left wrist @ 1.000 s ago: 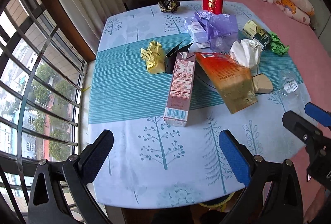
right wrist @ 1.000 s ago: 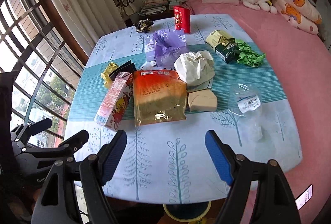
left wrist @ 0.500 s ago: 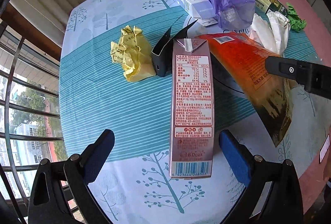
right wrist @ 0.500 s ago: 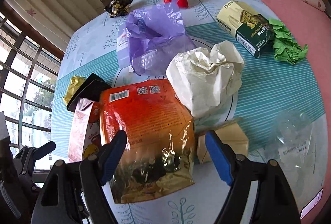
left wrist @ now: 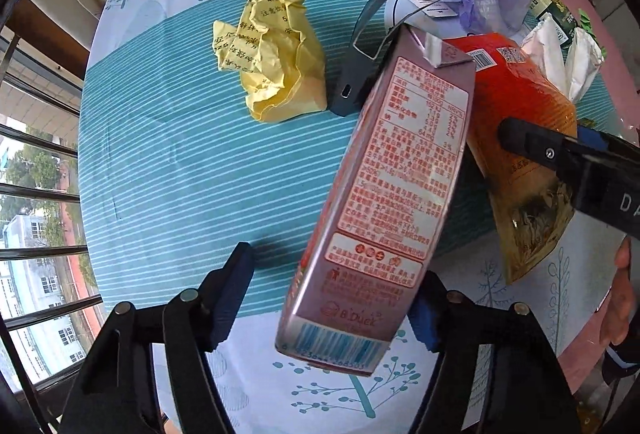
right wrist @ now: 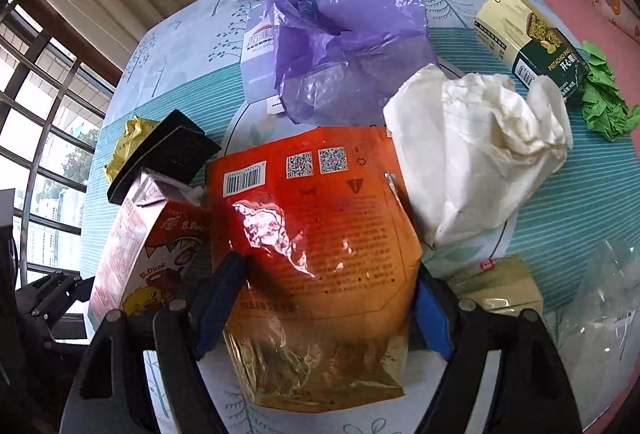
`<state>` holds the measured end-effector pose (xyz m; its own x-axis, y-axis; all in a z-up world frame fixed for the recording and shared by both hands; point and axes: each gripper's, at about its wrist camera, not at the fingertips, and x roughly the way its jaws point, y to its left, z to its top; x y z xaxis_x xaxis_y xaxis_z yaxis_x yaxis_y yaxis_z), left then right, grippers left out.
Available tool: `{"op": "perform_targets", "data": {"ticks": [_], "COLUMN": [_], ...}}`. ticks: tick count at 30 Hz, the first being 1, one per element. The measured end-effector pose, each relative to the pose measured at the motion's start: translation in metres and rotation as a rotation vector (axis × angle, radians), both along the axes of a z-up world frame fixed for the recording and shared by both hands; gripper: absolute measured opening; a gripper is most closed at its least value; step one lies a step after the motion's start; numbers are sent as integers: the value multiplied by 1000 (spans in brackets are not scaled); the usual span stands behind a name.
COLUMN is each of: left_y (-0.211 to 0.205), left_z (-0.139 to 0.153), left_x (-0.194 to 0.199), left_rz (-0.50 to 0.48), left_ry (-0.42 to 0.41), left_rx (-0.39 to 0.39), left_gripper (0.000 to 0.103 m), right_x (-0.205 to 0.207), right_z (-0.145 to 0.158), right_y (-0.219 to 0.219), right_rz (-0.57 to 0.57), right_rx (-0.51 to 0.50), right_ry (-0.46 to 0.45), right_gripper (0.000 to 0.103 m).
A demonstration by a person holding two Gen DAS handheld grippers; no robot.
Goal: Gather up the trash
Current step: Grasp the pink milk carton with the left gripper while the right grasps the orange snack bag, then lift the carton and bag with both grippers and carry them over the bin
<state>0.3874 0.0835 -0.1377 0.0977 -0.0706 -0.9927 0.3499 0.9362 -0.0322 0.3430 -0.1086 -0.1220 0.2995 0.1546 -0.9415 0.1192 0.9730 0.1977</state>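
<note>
Between the left gripper's [left wrist: 328, 298] fingers, which had just been closing from wide, the pink milk carton [left wrist: 396, 193] had tilted, its right side touching one pad. Beside it on the desk [left wrist: 168, 169], the right gripper [right wrist: 320, 306] had dropped to straddle the orange snack bag [right wrist: 316, 234], fingers spread at its edges.

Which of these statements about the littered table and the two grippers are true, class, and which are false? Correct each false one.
1. The pink drink carton lies between the left gripper's fingers. True.
2. The right gripper straddles the white crumpled paper. False: its fingers stand on either side of the orange snack pouch.
3. The crumpled yellow paper lies beside a black open box. True.
4. The purple plastic bag lies in front of the orange pouch, nearest the right wrist camera. False: it lies behind the pouch, farther away.
5. The green crumpled paper sits next to the pistachio box. True.
</note>
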Motion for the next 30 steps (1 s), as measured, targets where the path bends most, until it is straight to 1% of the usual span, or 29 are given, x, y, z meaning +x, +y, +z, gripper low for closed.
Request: {"op": "perform_targets", "data": {"ticks": [1,2,3,4,5,7,8,9,12,16,20,22,27,30], "left_y": [-1,-1,0,0,0,-1,-1,-1,0,0,-5,-14,-31,-36], "left_z": [1,2,3,3,4,3,4,5,17,36,56,70,86,93], "left_x": [0,-2,0,1,2,1,0,-2,-11,-27,-45,-58,-84,-103], "left_rz": [-8,-16,-25,-33,-36,-41,-45,-49,-60,-90,-115,-123,-129,-120], "left_ry": [-6,-15,-21,-19,-20,-25,-25,-28,-45,-76,-104,-118,-140,-151], "left_rx": [3,6,5,-1,-3,-6,-7,-11,-41,-68,-88,-101,-107,-110], "left_gripper": [61,52,49,49,48,47,46,46,43,42,42,42,42,42], "right_x": [-1,-3,-4,-5,-7,-10,-13,-16,-25,-45,-73,-87,-127,-149], "right_z": [0,1,2,3,6,11,17,22,39,60,80,85,92,94], "right_y": [3,7,9,12,14,16,17,16,18,14,8,5,-14,-24], "right_rz": [13,31,41,44,43,38,30,21,5,-13,1,9,19,29], "right_rx": [-5,10,27,30,29,37,49,60,52,31,-22,-44,-79,-78], "right_ry": [-4,-8,-7,-6,-11,-24,-34,-43,-70,-99,-121,-129,-121,-121], "right_gripper": [66,60,50,45,43,35,33,29,27,26,26,26,26,26]}}
